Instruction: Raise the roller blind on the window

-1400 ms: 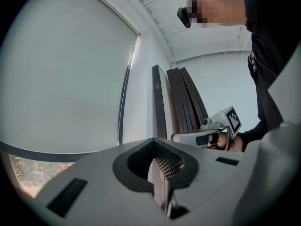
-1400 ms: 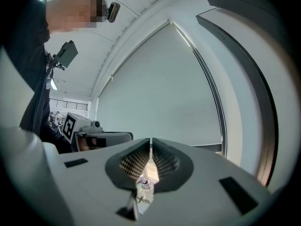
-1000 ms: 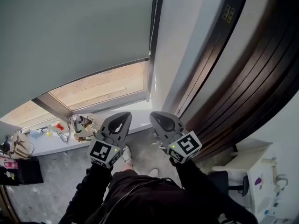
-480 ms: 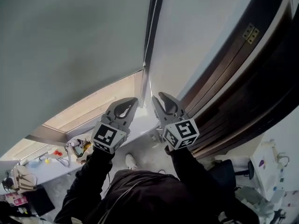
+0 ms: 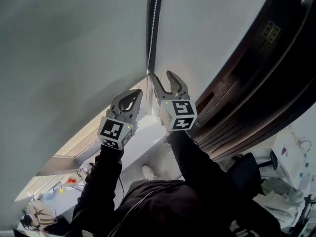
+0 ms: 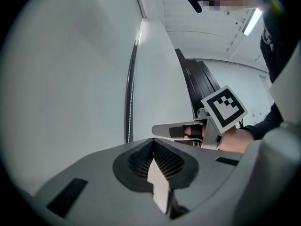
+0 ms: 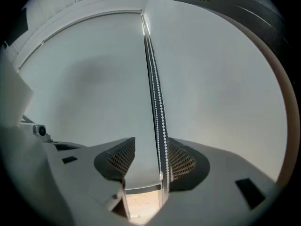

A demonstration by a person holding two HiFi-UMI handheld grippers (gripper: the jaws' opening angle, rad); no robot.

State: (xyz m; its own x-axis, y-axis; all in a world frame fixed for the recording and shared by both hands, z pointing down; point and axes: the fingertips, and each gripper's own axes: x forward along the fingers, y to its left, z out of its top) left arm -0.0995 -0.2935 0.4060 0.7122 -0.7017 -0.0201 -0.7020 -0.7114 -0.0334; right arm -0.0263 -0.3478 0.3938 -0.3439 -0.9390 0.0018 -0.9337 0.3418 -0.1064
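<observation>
here, one roller blind [image 5: 74, 58] covers most of the one window [image 5: 86, 141]. the glass shows only as a strip under the blind's bottom edge, at the lower left of the head view. one bead chain [image 5: 153, 19] hangs in two strands along the blind's right edge, next to the wall. two grippers are held up side by side in front of it.

compared with a second ago, both grippers have come in closer to the chain, and much less glass shows in the head view.

the left gripper [image 5: 137, 95] has its jaws pressed together with nothing between them. it sits just left of the chain and apart from it. the right gripper [image 5: 163, 79] has just been opening its jaws, which now stand well apart. in the right gripper view the chain runs down between them, close beside the right-hand pad and not pinched.
</observation>
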